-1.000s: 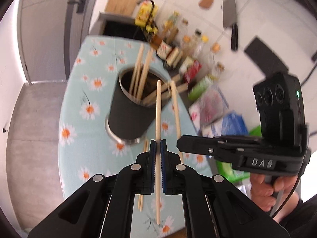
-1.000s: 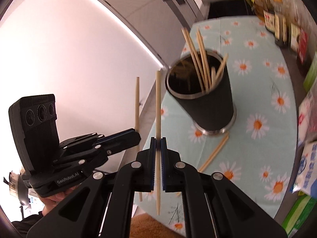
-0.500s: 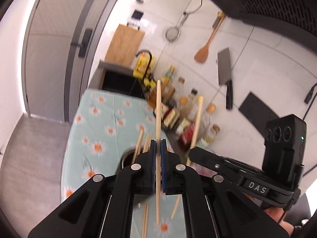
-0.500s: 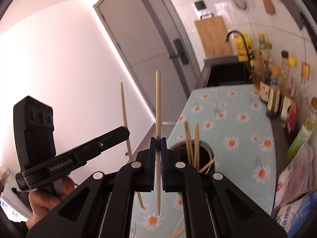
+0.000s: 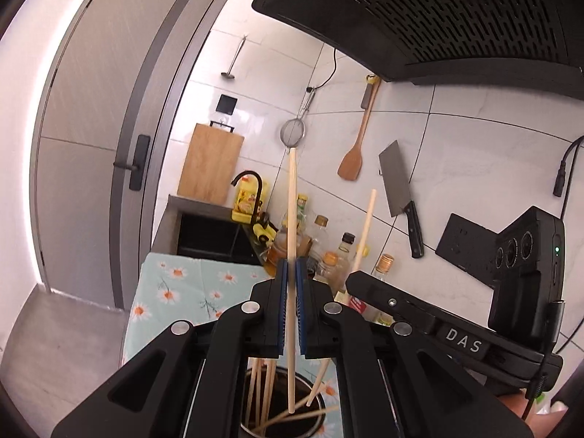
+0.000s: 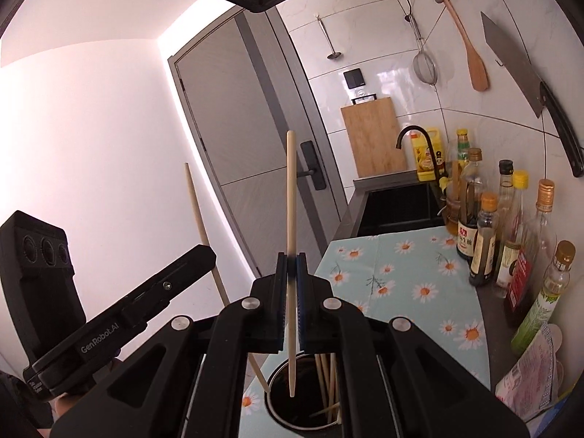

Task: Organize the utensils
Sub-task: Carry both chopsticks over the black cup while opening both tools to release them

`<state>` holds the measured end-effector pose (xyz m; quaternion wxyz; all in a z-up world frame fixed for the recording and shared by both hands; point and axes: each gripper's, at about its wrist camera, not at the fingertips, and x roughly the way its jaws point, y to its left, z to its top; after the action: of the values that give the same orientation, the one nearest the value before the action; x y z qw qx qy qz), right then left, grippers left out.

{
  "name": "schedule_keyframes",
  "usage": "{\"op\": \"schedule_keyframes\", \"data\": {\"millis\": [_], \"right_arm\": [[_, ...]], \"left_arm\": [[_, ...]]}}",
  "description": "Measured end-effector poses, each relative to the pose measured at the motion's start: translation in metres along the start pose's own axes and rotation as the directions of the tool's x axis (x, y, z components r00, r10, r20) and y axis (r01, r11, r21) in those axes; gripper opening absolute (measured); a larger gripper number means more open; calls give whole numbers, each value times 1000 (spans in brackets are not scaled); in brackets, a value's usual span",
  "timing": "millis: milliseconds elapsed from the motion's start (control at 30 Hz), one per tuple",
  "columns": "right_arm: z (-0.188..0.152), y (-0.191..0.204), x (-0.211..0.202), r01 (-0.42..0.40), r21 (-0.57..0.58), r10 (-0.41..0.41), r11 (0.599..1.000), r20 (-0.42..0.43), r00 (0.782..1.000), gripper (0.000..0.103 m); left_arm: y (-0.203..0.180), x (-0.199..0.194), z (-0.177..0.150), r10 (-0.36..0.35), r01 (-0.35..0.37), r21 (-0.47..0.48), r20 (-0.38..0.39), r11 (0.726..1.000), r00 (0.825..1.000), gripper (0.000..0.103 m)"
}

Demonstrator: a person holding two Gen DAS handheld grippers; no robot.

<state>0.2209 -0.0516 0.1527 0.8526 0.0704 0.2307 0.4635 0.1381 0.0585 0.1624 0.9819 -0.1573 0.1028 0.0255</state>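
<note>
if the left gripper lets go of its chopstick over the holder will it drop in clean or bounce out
Probably drops in: the chopstick hangs near upright, its lower tip over the holder. It looks thin, stiff and light, so it may clatter against the chopsticks leaning inside and settle tilted.

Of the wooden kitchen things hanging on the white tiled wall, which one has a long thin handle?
The wooden spatula has the long thin handle, hanging between the metal strainer and the cleaver. The wooden cutting board is a broad rectangle.

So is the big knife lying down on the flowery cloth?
No, the big knife hangs up on the white tiled wall, well above the flowery cloth.
</note>
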Motion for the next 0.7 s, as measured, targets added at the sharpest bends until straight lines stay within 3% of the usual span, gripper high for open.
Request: {"op": "schedule_keyframes", "data": {"millis": [100,133,167,300,633,700], "right_arm": [[-1,-3,5,8,3,-8,1000,4,1000,6],[-2,-4,7,16,-4,-16,1000,1,1000,8],[-2,-4,8,19,-7,-19,1000,-2,1000,15],[-3,-8,7,24,10,-24,1000,-14,1000,18],[-6,-10,-7,16,29,-16,999,-10,1000,18],[-6,-11,-9,-21,58,22,998,-20,1000,29]], "left_arm": [[5,9,-3,-4,4,-23,-13,1000,1000,5],[7,12,-4,-17,16,-34,-35,999,999,5],[8,16,-5,-27,25,-42,-53,999,998,5],[14,19,-8,-30,26,-61,-69,998,997,6],[17,9,-9,3,-9,-75,-79,997,997,6],[16,6,-9,0,-7,-78,-79,997,997,6]]}}
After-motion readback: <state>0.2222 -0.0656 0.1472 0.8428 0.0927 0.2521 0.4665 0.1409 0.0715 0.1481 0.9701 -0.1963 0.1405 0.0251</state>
